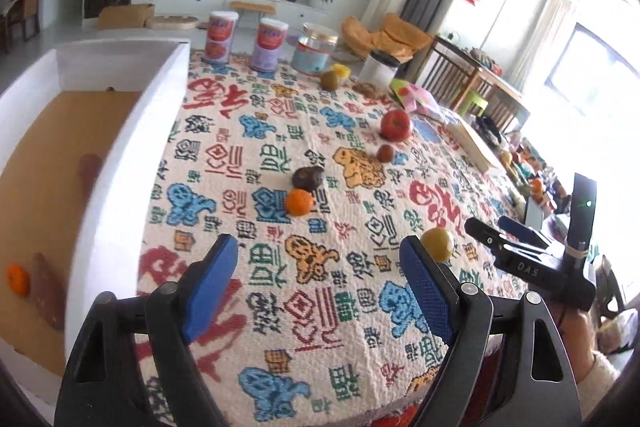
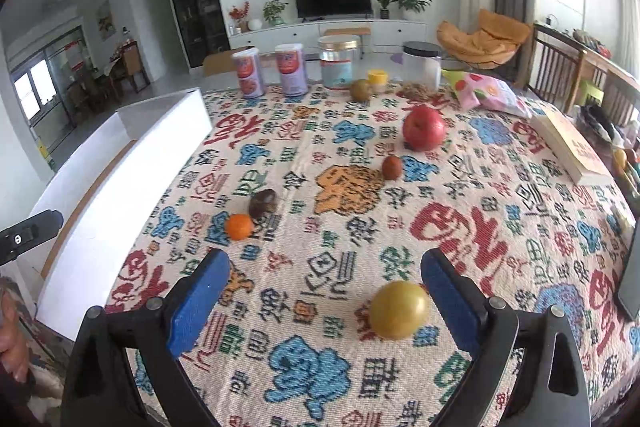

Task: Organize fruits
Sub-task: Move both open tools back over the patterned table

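My left gripper (image 1: 320,267) is open over the patterned cloth with nothing between its blue pads. To its left stands a white box (image 1: 132,155) with a mandarin (image 1: 18,279) and brown pieces inside. My right gripper (image 2: 324,271) is also open. A yellow-green fruit (image 2: 398,309) lies on the cloth just inside its right pad, not squeezed. Farther out lie an orange (image 2: 239,226) beside a dark brown fruit (image 2: 263,203), a red apple (image 2: 423,128), a small brown fruit (image 2: 391,167) and a greenish-brown fruit (image 2: 361,90).
Two cans (image 2: 248,73), a clear jar (image 2: 338,63) and a black-lidded jar (image 2: 422,65) line the far table edge. A pink bag (image 2: 484,93) and a book (image 2: 572,147) lie at the right. A phone (image 2: 632,275) rests near the right edge.
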A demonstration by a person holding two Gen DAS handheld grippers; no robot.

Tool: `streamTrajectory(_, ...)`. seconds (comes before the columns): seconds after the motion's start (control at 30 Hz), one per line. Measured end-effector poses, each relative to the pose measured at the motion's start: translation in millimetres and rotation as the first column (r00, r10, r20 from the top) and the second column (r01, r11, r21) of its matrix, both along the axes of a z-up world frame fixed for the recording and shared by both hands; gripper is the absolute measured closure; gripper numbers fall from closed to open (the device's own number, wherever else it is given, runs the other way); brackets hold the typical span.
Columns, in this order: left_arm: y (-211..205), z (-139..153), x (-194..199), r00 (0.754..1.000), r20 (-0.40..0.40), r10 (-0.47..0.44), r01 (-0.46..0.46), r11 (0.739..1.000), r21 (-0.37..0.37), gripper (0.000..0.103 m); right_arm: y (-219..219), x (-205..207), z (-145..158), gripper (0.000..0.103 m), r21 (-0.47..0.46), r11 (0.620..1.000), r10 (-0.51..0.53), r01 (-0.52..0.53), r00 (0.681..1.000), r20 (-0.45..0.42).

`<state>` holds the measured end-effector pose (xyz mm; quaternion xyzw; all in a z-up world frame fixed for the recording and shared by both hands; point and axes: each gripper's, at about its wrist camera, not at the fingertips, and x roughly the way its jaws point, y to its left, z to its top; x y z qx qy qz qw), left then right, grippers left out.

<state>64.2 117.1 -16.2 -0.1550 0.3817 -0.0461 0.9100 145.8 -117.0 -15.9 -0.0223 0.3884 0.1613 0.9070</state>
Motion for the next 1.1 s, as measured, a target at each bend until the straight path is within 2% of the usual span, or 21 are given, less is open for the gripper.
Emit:
streamTrajectory(0.07,-31.7,-27.9,17.6,0.997,-0.061,-0.039,0.041,0.999,0.035,0.018,-56.3,4.9,-21.4,0.007,-0.032,0.990,-0.137,0.137,0.990,-0.009)
streamTrajectory(0.17,-59.0,-62.5,36.0,0.991,-0.132,-0.012,0.028,0.992,0.120,0.018,-112.9,3.0,-54.0,0.007,-0.085,0.962,-0.264,0.260,0.964,-0.026)
streamTrajectory(0.33,-74.0,-87.7,59.2,0.995,-0.099,0.031,-0.003,0.962,0.275,0.018,-155.5,-3.0,-84.8,0.007,-0.071,0.945,-0.325,0.320,0.942,-0.077)
streamTrajectory(0.4,-74.1,-95.2,65.8,0.994,-0.106,0.037,-0.005,0.958,0.287,0.018,-160.1,0.7,-83.1,0.007,-0.046,0.943,-0.332,0.329,0.941,-0.073)
streamTrajectory(0.47,-72.7,-98.8,68.6,0.993,-0.109,0.051,-0.017,0.956,0.294,0.018,-161.8,4.9,-83.7,0.007,-0.062,0.937,-0.346,0.342,0.937,-0.054)
streamTrajectory(0.6,-73.6,-100.3,68.6,0.992,-0.113,0.047,-0.011,0.956,0.295,0.015,-163.8,11.5,-94.3,0.006,-0.074,0.927,-0.374,0.368,0.923,-0.090)
streamTrajectory(0.77,-76.4,-102.2,71.4,0.992,-0.118,0.044,-0.006,0.953,0.304,0.013,-155.1,12.5,-97.8,0.004,-0.133,0.922,-0.376,0.365,0.923,-0.077)
streamTrajectory(0.87,-76.4,-102.1,71.4,0.992,-0.118,0.044,-0.006,0.952,0.305,0.012,-154.2,12.2,-99.3,0.000,-0.133,0.920,-0.381,0.369,0.921,-0.081)
streamTrajectory(1.1,-77.3,-102.6,72.2,0.992,-0.119,0.044,-0.005,0.951,0.309,0.012,-152.9,12.8,-99.9,0.000,-0.143,0.918,-0.384,0.370,0.920,-0.082)
